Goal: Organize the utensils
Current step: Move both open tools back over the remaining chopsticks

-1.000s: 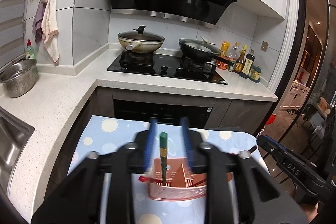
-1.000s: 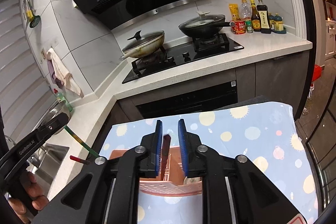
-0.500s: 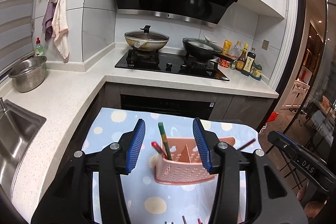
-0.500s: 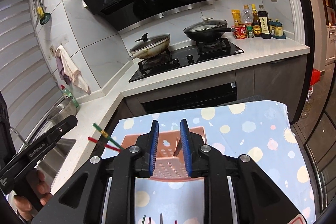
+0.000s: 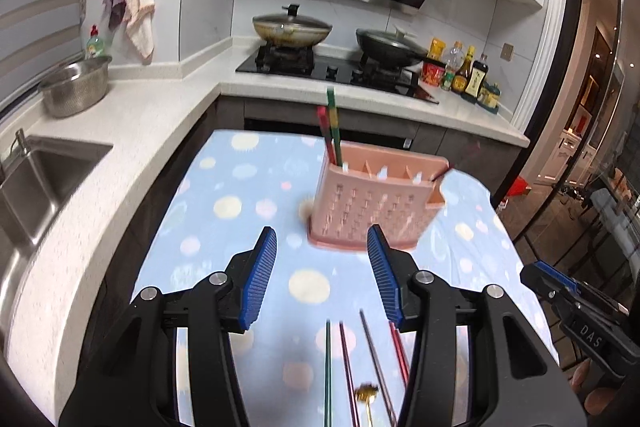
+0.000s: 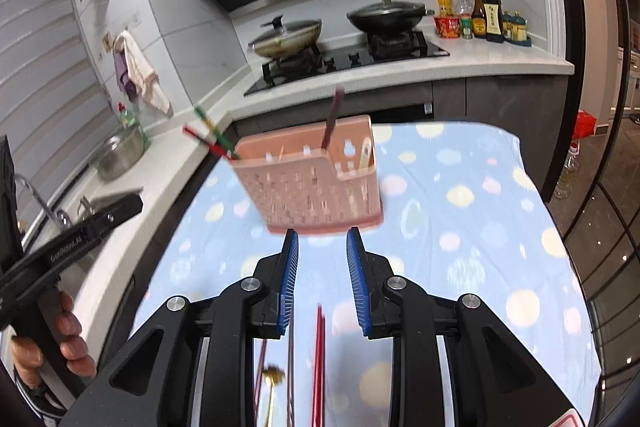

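A pink perforated utensil holder [image 5: 376,201] stands on the dotted blue cloth [image 5: 248,203]; it also shows in the right wrist view [image 6: 312,183]. A green and a red chopstick [image 5: 331,125] stand in its left compartment, a dark one [image 6: 334,121] further right. My left gripper [image 5: 322,267] is open and empty, just short of the holder. My right gripper [image 6: 322,259] is open and empty, also short of the holder. Several loose chopsticks [image 5: 348,367] and a gold spoon [image 5: 366,397] lie on the cloth below the grippers.
A white L-shaped counter [image 5: 132,123] wraps the left and back, with a sink [image 5: 36,179], a steel colander [image 5: 76,87], a hob with two pans [image 5: 332,67] and sauce bottles [image 5: 464,75]. The cloth's right edge drops to the floor.
Both grippers have pulled back and up from the holder. The left one opened and left the green chopstick standing in the holder. The loose chopsticks have come into view.
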Motion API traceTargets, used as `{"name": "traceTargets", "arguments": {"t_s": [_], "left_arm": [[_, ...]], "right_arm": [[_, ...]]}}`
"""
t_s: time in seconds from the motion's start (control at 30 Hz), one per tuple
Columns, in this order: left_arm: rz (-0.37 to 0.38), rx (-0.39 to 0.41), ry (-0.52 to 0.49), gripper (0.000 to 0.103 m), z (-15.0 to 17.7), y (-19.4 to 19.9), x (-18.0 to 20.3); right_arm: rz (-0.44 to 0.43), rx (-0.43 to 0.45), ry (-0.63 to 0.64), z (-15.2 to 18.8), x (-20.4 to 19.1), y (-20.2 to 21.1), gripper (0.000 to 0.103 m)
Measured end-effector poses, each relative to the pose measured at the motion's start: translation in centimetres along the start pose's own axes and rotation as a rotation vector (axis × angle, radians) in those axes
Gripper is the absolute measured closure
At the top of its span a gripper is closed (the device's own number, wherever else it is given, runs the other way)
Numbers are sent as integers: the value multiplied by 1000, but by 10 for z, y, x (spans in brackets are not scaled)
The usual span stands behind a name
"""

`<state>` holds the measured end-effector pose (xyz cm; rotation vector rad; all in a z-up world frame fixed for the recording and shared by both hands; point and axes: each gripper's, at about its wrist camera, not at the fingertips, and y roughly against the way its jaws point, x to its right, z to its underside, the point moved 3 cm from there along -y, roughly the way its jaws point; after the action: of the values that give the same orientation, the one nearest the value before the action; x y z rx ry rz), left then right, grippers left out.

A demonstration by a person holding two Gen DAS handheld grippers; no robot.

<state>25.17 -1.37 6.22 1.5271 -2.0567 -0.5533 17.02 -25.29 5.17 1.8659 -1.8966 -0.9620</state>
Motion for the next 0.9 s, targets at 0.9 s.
{"name": "traceTargets", "arguments": {"t_s": [0.9], "left_arm": [[-25,-326,-7,58,214,24,-6]], "right_arm": [[-24,-382,77,207,-9,13,78]]}}
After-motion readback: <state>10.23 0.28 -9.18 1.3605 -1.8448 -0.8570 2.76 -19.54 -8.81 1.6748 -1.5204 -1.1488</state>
